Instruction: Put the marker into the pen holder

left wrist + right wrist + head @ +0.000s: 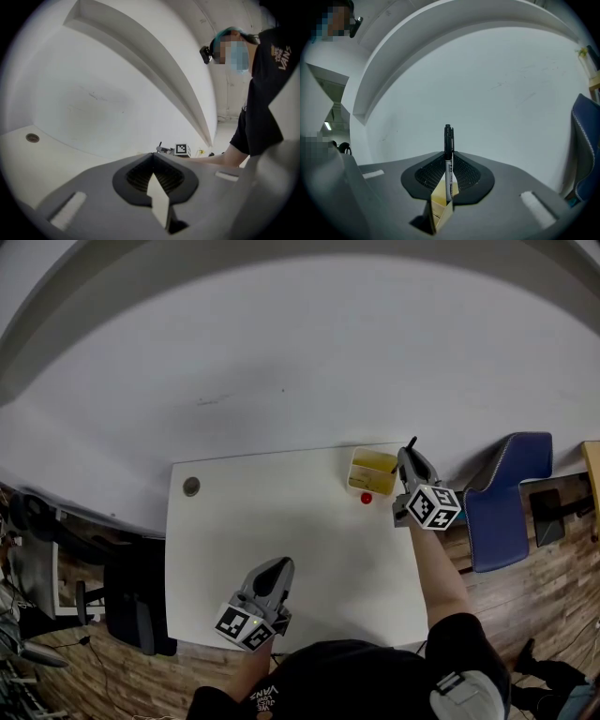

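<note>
My right gripper (406, 454) is shut on a marker (448, 164) with a white barrel and a black cap; the marker stands up between the jaws, and its black tip (411, 442) sticks out past them. This gripper is just right of a yellow pen holder (373, 471) at the table's far right edge. The holder's yellow wall (439, 202) shows through the gap below the jaws. My left gripper (279, 566) is low over the near side of the white table (281, 521). It (153, 161) is shut with nothing in it.
A small red object (366, 498) lies just in front of the pen holder. A round grommet (191, 486) sits in the table's far left corner. A blue chair (506, 493) stands right of the table, a black chair (131, 606) left of it. A white wall rises behind.
</note>
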The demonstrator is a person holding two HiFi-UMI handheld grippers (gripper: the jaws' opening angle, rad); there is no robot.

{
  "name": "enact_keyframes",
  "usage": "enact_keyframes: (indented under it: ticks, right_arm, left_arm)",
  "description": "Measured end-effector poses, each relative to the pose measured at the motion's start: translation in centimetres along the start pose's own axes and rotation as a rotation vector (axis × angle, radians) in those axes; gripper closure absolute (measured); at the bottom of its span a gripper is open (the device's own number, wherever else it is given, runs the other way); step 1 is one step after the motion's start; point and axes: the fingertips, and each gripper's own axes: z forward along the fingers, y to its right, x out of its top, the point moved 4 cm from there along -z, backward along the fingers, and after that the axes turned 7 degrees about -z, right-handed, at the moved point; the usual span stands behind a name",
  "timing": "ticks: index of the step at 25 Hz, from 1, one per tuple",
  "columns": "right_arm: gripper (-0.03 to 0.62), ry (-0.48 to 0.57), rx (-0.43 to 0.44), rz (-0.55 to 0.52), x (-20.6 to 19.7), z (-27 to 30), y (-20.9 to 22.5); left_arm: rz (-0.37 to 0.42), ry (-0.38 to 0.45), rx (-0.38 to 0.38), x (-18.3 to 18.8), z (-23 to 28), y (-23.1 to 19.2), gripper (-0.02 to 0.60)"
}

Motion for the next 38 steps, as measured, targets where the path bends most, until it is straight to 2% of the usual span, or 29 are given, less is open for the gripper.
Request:
enact_keyframes:
  ticks: [21,38]
  right_arm:
    - [0.543,-0.150,0.024,-0.109,-3.5,-1.2,-1.2]
    - [0.533,-0.197,0.037,-0.083,-4.6,-1.8,-1.6]
  left_arm:
    - [-0.004,-0.019,-0.006,-0.9,0.1,0.0,0.541]
    - [-0.009,-0.016,-0.005,-1.1,-0.6,0.4,0.540]
